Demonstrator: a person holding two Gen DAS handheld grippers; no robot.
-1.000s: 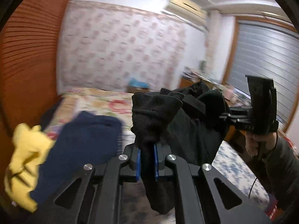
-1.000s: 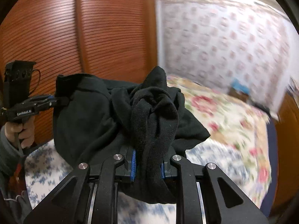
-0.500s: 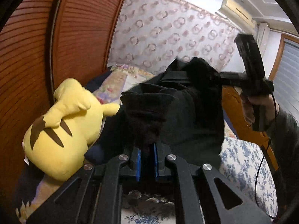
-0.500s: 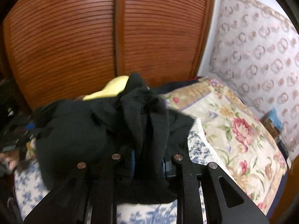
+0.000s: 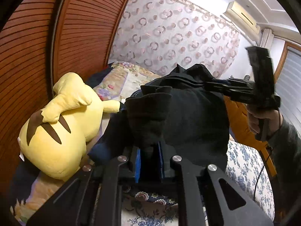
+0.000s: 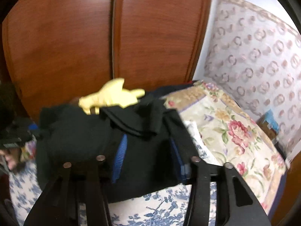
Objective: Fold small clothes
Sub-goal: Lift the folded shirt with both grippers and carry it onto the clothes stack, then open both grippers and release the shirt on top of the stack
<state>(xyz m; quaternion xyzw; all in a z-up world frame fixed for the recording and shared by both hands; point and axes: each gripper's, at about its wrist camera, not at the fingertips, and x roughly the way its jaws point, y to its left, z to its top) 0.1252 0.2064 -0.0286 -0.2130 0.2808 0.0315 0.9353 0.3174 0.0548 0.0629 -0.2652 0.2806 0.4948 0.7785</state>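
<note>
While the left tool (image 5: pixel 149 166) is pinching the black garment (image 5: pixel 188 116) over the bed (image 6: pixel 225 131) beside a yellow plush (image 5: pixel 62 128), the right tool (image 6: pixel 148 156) is opening wide (probably releasing, pads looking clear of cloth).

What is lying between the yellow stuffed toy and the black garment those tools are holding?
In the left wrist view, a dark blue cloth sits between the yellow stuffed toy and the black garment, low down on the bed.
</note>
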